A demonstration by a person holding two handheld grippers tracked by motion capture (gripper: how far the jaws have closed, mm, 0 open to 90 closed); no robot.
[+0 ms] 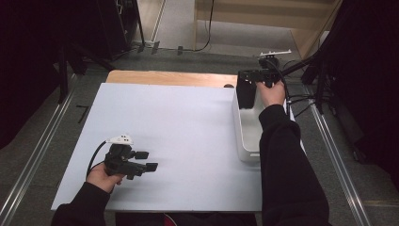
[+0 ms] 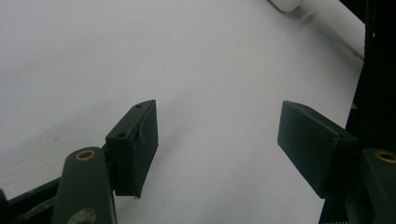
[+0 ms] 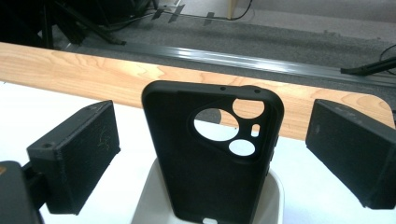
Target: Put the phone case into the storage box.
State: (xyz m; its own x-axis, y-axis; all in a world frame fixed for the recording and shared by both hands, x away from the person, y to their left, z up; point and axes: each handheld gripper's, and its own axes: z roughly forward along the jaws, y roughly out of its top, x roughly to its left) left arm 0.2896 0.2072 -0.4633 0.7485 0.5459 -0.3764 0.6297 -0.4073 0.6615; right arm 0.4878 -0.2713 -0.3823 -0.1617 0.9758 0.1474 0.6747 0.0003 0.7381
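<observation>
Right gripper jaws spread wide, phone case upright between them untouched, standing in white bin. Left gripper spread, empty, over table.

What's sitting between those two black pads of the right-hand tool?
A black phone case, standing upright in the white bin. The pads stand apart from it on both sides, as the right gripper view shows.

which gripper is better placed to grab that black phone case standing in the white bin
The right gripper: its open jaws flank the phone case upright in the white bin. The left gripper hangs open above bare table, far off.
</observation>
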